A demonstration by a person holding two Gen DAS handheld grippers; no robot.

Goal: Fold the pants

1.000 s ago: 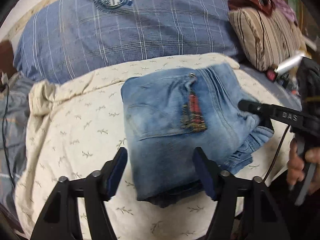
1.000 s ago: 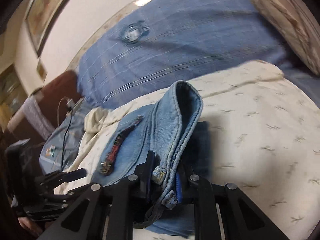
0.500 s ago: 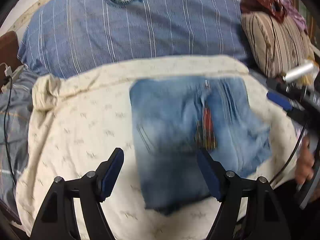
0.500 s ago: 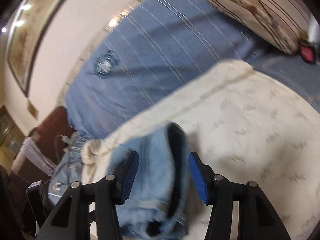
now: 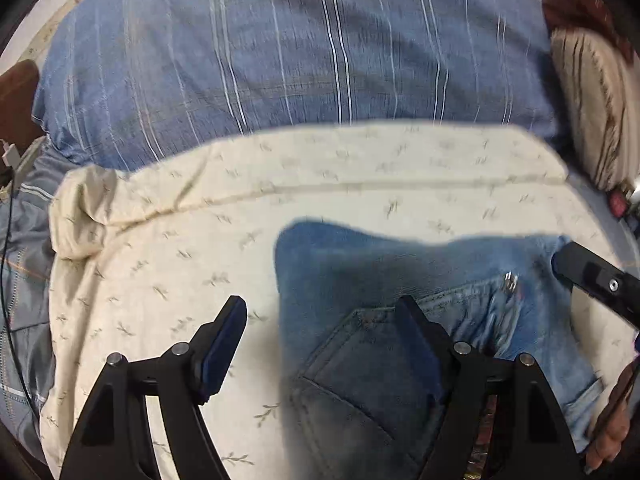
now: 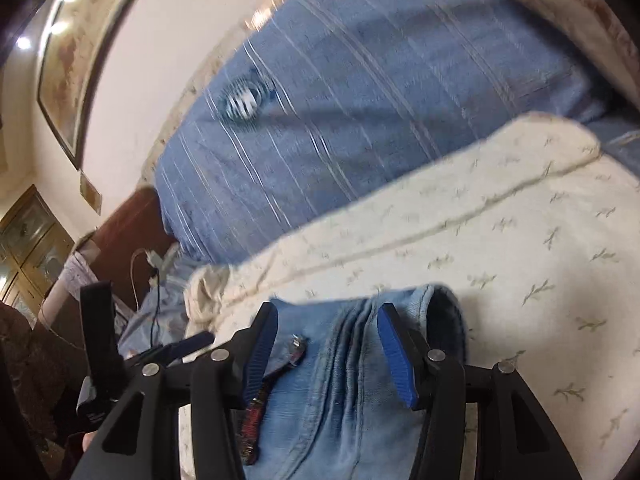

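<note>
Folded blue jeans (image 5: 400,280) lie in a compact bundle on a cream patterned sheet (image 5: 200,240), back pocket and a beaded strip up. My left gripper (image 5: 320,332) is open, low over the bundle's left edge, its right finger over the pocket. In the right wrist view the jeans (image 6: 352,380) lie under my right gripper (image 6: 328,348), which is open and holds nothing. The right gripper's finger also shows in the left wrist view (image 5: 592,280), at the bundle's right side.
A large blue striped pillow (image 5: 280,60) lies beyond the sheet. A beige striped pillow (image 5: 592,100) is at the far right. A cable and charger (image 5: 8,160) lie at the left. Wall pictures (image 6: 68,60) hang in the right wrist view.
My right gripper has opened and let go of the jeans' waistband; the bundle now lies flat. My left gripper has moved forward and lower over the jeans, still open.
</note>
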